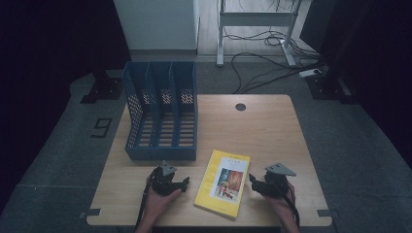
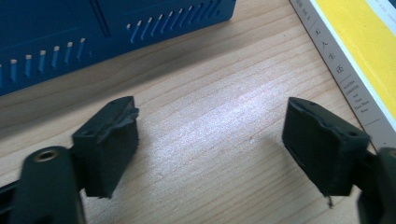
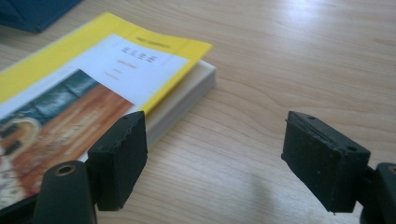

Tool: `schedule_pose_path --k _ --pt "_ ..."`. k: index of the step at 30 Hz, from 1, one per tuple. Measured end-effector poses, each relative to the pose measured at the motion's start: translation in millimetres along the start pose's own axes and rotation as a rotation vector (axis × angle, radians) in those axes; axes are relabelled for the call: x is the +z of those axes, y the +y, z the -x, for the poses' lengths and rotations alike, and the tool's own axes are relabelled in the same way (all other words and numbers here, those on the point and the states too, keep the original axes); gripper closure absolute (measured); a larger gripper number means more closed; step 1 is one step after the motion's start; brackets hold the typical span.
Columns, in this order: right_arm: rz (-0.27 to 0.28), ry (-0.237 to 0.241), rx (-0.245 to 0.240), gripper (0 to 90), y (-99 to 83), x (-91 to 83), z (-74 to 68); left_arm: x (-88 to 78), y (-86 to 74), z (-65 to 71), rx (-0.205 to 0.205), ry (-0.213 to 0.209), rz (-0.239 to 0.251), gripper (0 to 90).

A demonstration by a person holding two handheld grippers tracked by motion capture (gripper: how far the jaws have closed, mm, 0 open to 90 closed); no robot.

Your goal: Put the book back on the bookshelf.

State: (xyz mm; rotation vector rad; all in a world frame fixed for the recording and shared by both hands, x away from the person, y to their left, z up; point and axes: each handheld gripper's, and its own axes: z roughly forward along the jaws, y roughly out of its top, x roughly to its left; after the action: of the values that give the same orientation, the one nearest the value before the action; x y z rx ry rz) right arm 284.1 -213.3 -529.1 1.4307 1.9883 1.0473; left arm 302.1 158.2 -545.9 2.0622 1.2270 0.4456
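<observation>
At the near edge of the worktop (image 1: 272, 121), the yellow book (image 1: 223, 183) lies flat between the left claw (image 1: 185, 182) and right claw (image 1: 252, 180), both wide open and empty, placed to flank its long edges.

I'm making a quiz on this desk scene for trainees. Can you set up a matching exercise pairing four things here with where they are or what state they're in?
Column one:
1. yellow book
2. blue file rack
3. left gripper
4. round dark grommet

Column two:
A. stands at the table's far left, three slots
B. jaws open over bare wood
C. lies flat between the two grippers
D. set into the tabletop near the far edge

Pairs: 1-C, 2-A, 3-B, 4-D
</observation>
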Motion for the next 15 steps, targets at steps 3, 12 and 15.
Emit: schedule_pose_path --k 3,12,15 --pt "0.018 0.010 -0.006 21.9 2.1 -3.2 -5.2 -4.8 2.6 4.3 0.000 -0.022 0.020 19.3" --pt "0.047 0.048 -0.005 23.1 4.8 -6.2 -19.9 -14.1 8.5 25.0 0.039 -0.082 0.050 18.2" --pt "0.054 0.052 -0.012 23.2 5.6 -7.3 -25.3 -13.2 8.4 30.2 0.047 -0.099 0.042 18.2"
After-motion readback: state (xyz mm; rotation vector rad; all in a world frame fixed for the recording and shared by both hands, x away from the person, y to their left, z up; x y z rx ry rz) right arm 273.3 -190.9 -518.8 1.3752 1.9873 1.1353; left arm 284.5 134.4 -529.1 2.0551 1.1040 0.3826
